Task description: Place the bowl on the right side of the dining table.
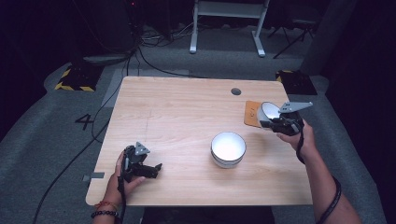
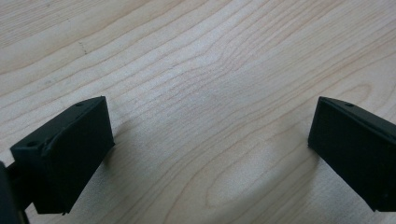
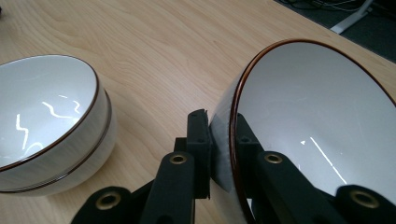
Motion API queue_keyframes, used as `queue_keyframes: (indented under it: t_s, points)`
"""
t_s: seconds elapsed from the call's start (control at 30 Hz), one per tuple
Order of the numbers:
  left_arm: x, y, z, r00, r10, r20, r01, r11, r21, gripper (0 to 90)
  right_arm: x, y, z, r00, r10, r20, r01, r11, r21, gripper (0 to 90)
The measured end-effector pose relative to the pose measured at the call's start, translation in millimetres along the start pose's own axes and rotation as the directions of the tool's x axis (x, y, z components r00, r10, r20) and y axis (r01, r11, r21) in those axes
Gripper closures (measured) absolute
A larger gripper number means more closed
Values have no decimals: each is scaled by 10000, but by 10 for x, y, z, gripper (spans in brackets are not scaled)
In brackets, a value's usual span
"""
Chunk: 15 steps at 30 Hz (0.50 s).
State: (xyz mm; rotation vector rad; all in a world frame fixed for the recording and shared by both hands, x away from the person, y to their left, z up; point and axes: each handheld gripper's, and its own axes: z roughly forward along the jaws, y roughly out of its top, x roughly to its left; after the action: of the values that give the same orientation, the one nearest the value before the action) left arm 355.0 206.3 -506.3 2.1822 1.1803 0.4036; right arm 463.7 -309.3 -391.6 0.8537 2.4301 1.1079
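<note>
Overhead, tilted bowl (image 3: 317, 121) rim-clamped in right gripper (image 3: 223, 140) jaws, mouth sideways; left gripper (image 2: 210, 140) jaws apart.

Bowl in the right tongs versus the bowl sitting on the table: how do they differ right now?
The held bowl is tipped on its side, clamped by its rim in the right tongs; the table bowl sits upright and untouched. The held bowl is at the table's right edge, by an orange card; the table bowl is nearer the middle. The table bowl appears to be two nested; the held bowl is single. Both are white with a dark brown rim.
</note>
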Motion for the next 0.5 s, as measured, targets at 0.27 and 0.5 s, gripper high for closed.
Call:
queue_keyframes:
  t_s: [0.27, 0.5]
  points:
    - [-3, -1, 0, 10000, -31, -19, 31, 10000, -24, 2, -94, 3, 83, 9996, 231, 190, -231, 9997, -1, 819]
    - [-4, -1, -3, 10000, -28, -14, 28, 10000, 8, 2, -177, 25, 176, 9987, 258, 433, -262, 9996, 87, 819]
